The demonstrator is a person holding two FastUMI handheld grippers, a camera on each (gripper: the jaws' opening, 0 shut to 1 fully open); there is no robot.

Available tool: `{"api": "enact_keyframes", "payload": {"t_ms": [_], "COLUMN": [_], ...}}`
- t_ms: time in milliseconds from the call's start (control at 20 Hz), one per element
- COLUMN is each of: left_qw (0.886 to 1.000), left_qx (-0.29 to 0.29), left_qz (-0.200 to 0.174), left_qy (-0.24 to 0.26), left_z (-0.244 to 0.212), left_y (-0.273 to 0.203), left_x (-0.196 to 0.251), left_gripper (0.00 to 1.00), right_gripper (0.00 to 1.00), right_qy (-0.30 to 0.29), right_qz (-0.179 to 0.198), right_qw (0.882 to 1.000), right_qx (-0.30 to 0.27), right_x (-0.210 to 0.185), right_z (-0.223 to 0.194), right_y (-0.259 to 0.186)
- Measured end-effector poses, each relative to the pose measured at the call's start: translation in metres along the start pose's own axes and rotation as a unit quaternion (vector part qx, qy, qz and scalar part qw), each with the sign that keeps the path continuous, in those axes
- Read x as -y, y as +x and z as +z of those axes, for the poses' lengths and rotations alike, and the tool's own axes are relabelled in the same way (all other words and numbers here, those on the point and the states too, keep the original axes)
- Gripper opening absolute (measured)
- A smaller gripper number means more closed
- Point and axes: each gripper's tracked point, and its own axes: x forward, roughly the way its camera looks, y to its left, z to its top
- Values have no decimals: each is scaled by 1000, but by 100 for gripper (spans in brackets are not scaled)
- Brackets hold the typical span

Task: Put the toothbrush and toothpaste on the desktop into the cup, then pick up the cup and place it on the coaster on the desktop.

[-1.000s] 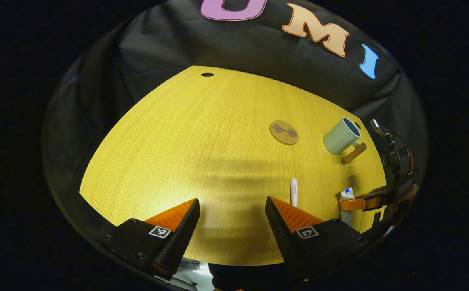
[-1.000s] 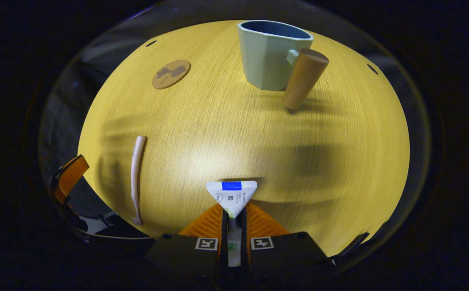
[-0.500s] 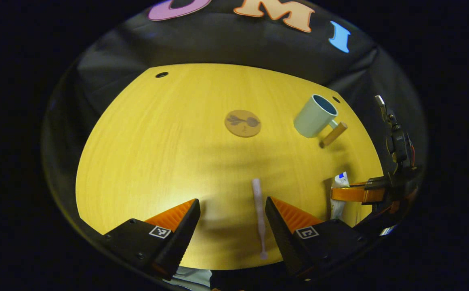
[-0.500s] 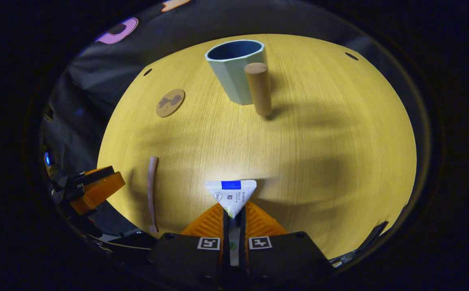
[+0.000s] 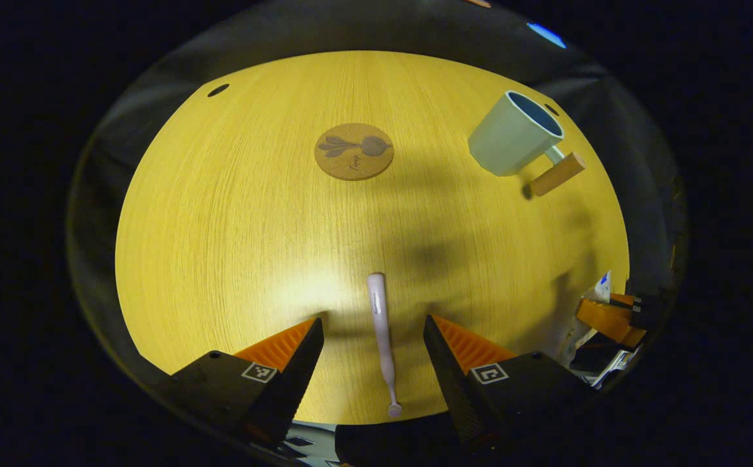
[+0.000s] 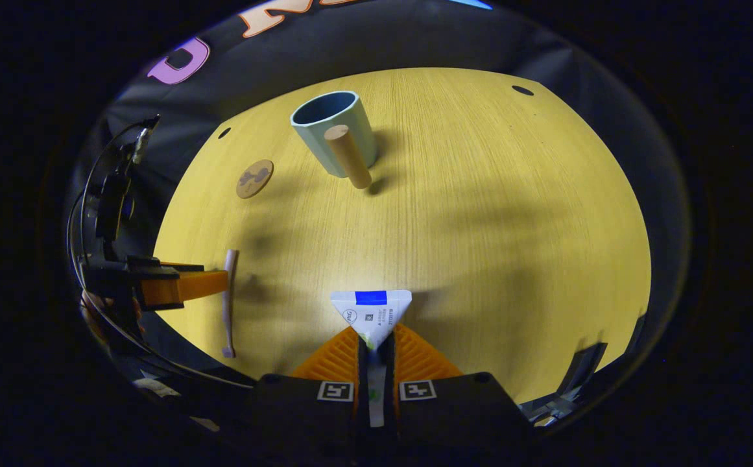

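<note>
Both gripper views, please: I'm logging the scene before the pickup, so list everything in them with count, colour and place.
Toothbrush: 1, pale pink, flat on the desktop, between the left gripper's open fingers.
Toothpaste tube: 1, white with a blue stripe, clamped in the right gripper.
Cup: 1, pale green outside, dark blue inside, wooden peg handle, standing on the far right of the desktop.
Coaster: 1, brown cork with a dark print, far middle, nothing on it.
Desktop: 1, yellow wood grain.
Cable holes: small, dark, near the far edge.
Left gripper: open around the toothbrush.
Right gripper: shut on the tube.
</note>
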Motion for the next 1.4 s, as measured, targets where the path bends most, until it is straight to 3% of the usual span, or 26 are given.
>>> {"api": "enact_keyframes", "payload": {"t_ms": [300, 550, 700, 900, 1050, 1200, 1400], "left_qw": [999, 998, 997, 997, 997, 997, 997], "left_qx": [-42, -56, -63, -68, -71, -73, -61], "left_qz": [25, 33, 42, 42, 40, 41, 39], "left_qy": [1, -2, -2, 1, 5, 6, -6], "left_z": [2, 1, -2, 3, 4, 14, 23], "left_y": [13, 17, 18, 17, 17, 14, 14], "left_x": [0, 0, -6, -10, -12, -9, -9], "left_gripper": [88, 61, 53, 33, 24, 7, 4], "right_gripper": [11, 11, 11, 11, 11, 11, 11], "right_qy": [35, 37, 27, 24, 24, 26, 27], "right_qz": [6, -4, -14, -10, -10, -13, -17], "right_qw": [999, 999, 1000, 1000, 1000, 1000, 999], "right_qx": [4, 5, -3, -4, -4, -4, 1], "right_x": [23, 40, 46, 45, 46, 48, 49], "right_z": [14, 22, 20, 20, 20, 20, 21], "right_y": [-6, -6, -5, -3, -3, -2, -1]}}
